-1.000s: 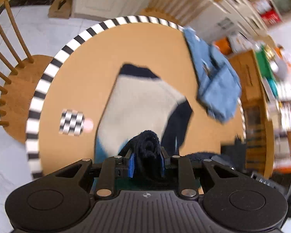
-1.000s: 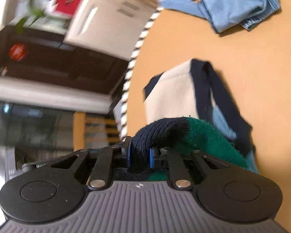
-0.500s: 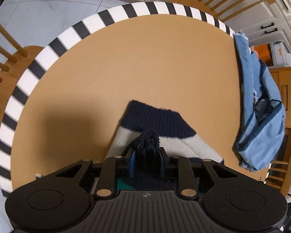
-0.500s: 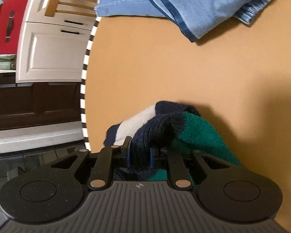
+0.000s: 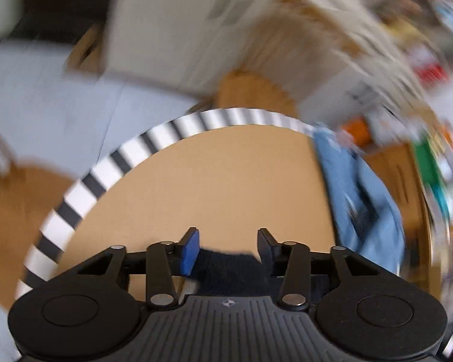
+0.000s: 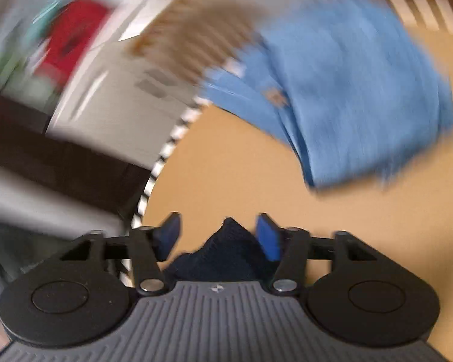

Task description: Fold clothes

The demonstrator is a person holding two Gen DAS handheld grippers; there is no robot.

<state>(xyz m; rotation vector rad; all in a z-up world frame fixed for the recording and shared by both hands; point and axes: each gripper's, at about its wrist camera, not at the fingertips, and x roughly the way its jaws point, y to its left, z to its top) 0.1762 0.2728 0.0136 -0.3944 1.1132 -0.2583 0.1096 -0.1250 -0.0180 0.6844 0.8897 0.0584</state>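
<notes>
Left wrist view: we find the left gripper (image 5: pixel 228 238) spread, navy sweater (image 5: pixel 226 267) lying loose between its fingers on the table (image 5: pixel 226 181). We record the right gripper (image 6: pixel 217 230) likewise released over the knit; blue jeans (image 6: pixel 353 90) lie beyond.

Left wrist view: table (image 5: pixel 214 181) in the foreground, its rim (image 5: pixel 154 141) curving from lower left to upper right. Sweater (image 5: pixel 226 268) on the table's near side, between the spread fingers of the left gripper (image 5: pixel 228 241). Jeans (image 5: pixel 362 202) at the table's right edge, well apart from the sweater. Chair (image 5: pixel 12 199) left of the table; cabinet (image 5: pixel 178 30) behind it.

Right wrist view: sweater between the parted fingers of the right gripper (image 6: pixel 217 232); jeans beyond it, upper right; rim to the left.
</notes>
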